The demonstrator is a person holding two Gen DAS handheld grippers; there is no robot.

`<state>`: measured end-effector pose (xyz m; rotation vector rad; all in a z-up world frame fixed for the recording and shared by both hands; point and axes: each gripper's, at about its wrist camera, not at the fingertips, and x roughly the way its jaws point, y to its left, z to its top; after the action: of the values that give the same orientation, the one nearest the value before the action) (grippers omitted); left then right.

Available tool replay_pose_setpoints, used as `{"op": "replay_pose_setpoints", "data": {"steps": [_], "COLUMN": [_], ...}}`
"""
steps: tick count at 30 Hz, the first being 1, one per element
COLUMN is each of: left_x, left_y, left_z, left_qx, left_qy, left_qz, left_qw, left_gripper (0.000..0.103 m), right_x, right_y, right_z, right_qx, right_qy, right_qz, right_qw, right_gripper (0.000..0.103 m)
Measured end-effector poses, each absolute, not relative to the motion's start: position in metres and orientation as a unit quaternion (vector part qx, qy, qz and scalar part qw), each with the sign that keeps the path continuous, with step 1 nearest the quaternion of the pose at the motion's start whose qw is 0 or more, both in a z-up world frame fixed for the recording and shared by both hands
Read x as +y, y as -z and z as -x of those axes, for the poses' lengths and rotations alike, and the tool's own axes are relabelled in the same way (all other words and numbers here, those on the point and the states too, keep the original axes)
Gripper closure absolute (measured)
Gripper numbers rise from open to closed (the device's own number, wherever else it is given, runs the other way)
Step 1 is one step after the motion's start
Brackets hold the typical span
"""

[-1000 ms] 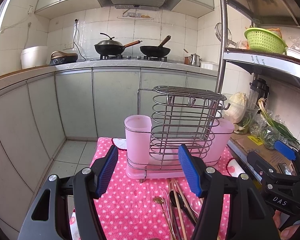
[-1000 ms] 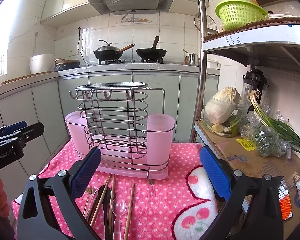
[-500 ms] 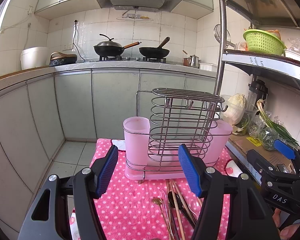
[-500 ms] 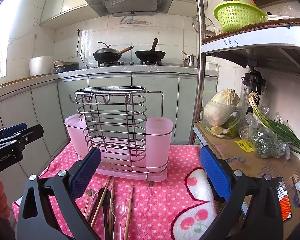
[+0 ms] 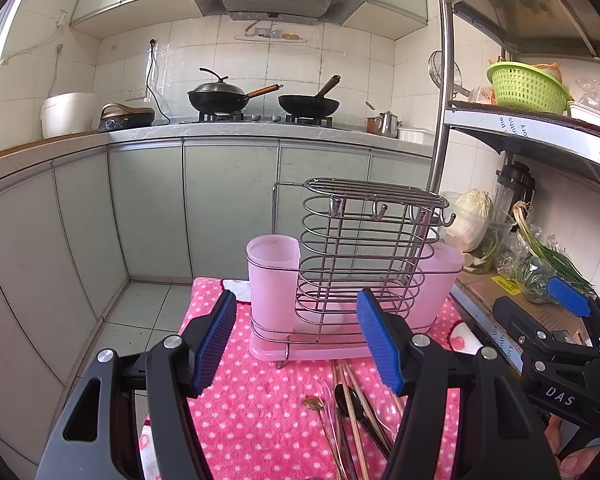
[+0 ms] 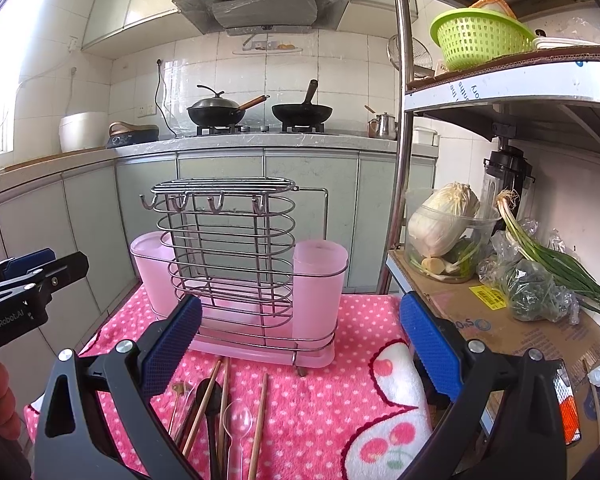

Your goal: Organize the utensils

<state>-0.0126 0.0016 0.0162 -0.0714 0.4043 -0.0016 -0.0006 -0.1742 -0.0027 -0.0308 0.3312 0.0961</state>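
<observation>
A wire utensil rack [image 5: 364, 256] with a pink cup at each end [image 5: 274, 276] stands on a pink dotted cloth [image 5: 260, 404]; it also shows in the right wrist view [image 6: 236, 256]. Loose utensils lie in front of it: wooden chopsticks [image 6: 258, 420], a clear plastic spoon [image 6: 238, 416], a black spoon [image 5: 350, 398] and a small gold spoon [image 5: 312, 403]. My left gripper [image 5: 298, 344] is open and empty, above the cloth before the rack. My right gripper [image 6: 300, 348] is open wide and empty, over the utensils.
A metal shelf unit [image 6: 500, 80] stands at the right with a green basket [image 6: 476, 36], a tub of cabbage [image 6: 444, 232] and bagged scallions [image 6: 540, 280] on cardboard. Kitchen cabinets and a stove with two pans [image 5: 260, 100] lie beyond. The floor drops away left of the cloth.
Both grippers have drawn back and risen slightly; the rack sits a little farther off. Both stay open and empty.
</observation>
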Motion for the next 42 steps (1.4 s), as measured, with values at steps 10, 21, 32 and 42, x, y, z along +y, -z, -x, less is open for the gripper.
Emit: {"op": "replay_pose_setpoints", "data": {"steps": [10,21,32,42], "left_x": [0.002,0.001,0.004,0.023], "left_y": [-0.017,-0.017,-0.005,0.016], "left_z": [0.013,0.012,0.002,-0.019], "left_qx": [0.201,0.203,0.236,0.314], "left_qy": [0.002,0.002,0.013,0.032], "left_qz": [0.036,0.036,0.036,0.045], "left_qw": [0.979,0.979,0.971,0.948], "left_gripper": [0.041,0.041,0.041,0.041], "right_x": [-0.172,-0.174,-0.177,-0.192], "right_y": [0.000,0.000,0.013,0.036], "right_z": [0.002,0.001,-0.010,-0.032], "right_qx": [0.161,0.162,0.198,0.272], "right_qy": [-0.047,-0.045,-0.050,-0.063], "right_qz": [0.019,0.017,0.018,-0.025], "right_qw": [0.986,0.986,0.979,0.960], "right_gripper": [0.003,0.003,0.003,0.003]}}
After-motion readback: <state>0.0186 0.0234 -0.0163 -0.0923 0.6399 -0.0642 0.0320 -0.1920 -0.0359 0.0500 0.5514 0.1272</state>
